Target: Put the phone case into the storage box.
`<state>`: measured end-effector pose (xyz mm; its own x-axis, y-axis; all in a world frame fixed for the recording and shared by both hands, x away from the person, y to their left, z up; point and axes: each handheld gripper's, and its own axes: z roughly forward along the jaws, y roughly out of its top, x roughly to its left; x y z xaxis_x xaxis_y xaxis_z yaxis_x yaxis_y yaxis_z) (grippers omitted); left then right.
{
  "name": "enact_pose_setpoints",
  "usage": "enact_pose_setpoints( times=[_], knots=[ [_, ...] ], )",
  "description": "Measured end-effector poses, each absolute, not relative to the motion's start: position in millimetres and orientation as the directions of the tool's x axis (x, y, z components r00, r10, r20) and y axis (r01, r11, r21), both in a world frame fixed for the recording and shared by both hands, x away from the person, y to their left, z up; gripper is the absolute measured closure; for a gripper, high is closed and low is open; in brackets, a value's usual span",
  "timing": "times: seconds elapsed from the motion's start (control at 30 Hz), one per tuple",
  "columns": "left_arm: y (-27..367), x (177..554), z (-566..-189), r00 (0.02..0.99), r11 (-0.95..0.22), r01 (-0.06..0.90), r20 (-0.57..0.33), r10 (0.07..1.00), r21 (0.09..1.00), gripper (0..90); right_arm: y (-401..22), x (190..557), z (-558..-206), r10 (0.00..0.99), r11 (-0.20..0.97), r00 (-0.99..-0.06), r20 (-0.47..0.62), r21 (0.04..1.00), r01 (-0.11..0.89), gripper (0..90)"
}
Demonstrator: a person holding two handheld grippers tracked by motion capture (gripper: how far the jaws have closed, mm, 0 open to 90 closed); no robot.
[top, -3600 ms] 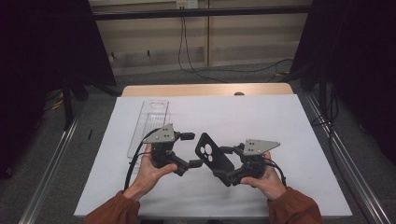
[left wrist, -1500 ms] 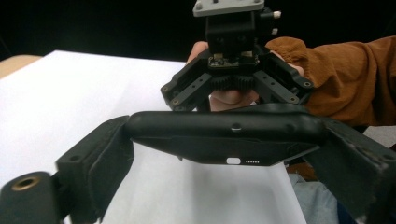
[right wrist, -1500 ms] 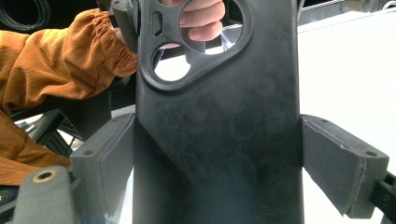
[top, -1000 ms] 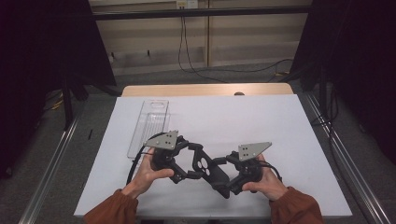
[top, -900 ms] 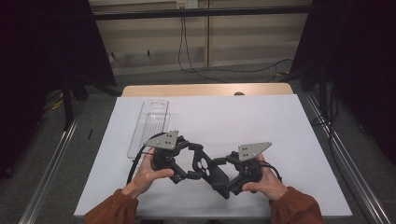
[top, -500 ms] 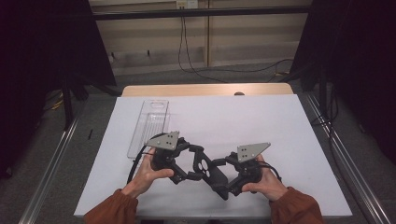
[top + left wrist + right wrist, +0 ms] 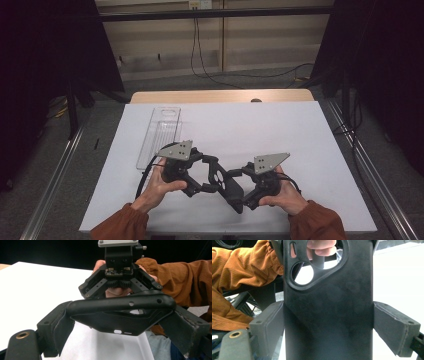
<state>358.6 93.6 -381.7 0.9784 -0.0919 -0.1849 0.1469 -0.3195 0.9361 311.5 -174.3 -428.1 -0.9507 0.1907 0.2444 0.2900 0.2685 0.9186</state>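
High view: against the picture from a few seconds back, both hands sit lower on the white table (image 7: 300, 130), closer to its near edge. The black phone case (image 7: 225, 181), which then hung level between the two grippers with its camera cut-out toward the left one, now slants down toward the right gripper (image 7: 248, 196). Over the last second nothing has shifted; hands and case keep their places.

The largest thing is the white table, with a strip of bare wood (image 7: 220, 96) along its far edge. On its left part lies a long clear plastic tray (image 7: 160, 135), lengthwise away from the person; it looks empty, though its transparency makes that hard to be sure of. It lies just beyond the left gripper (image 7: 206, 175), apart from the case.

The phone case is above the near middle of the table, held off the surface between the two grippers. In the left gripper view the left gripper's (image 7: 125, 322) jaws clamp across the case (image 7: 120, 315), one pad at each end of the edge facing the camera. In the right gripper view the right gripper (image 7: 328, 327) stands spread wide, with its pads against the two long sides of the case (image 7: 332, 315), whose camera cut-out points away toward the other hand.

Orange sleeves (image 7: 315, 225) come in from the bottom edge. Dark curtains flank the table and cables (image 7: 200, 55) hang behind it. Nothing lies in the way between the case and the tray.
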Motion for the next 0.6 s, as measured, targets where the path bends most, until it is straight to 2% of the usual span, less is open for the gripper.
enact_pose_setpoints(
  times=[0.2,0.33,0.4,0.6],
  knots=[
    [93.3,357.8,-380.6,0.980,-0.317,0.158,-0.187,-0.064,0.935,14.3,-173.4,312.3,-427.9,0.203,0.255,-0.945,0.254,0.919,0.302,12.1],
    [94.5,359.5,-381.2,0.978,-0.315,0.180,-0.203,-0.042,0.932,14.3,-173.5,312.0,-426.9,0.225,0.241,-0.941,0.252,0.921,0.305,8.1],
    [95.1,360.1,-380.8,0.978,-0.316,0.188,-0.208,-0.032,0.930,14.3,-173.6,312.0,-426.3,0.254,0.233,-0.934,0.252,0.921,0.311,3.0],
    [99.2,361.6,-377.9,0.978,-0.305,0.206,-0.210,0.020,0.930,14.3,-176.2,312.8,-423.7,0.290,0.198,-0.919,0.265,0.923,0.329,0.3]
  ],
)
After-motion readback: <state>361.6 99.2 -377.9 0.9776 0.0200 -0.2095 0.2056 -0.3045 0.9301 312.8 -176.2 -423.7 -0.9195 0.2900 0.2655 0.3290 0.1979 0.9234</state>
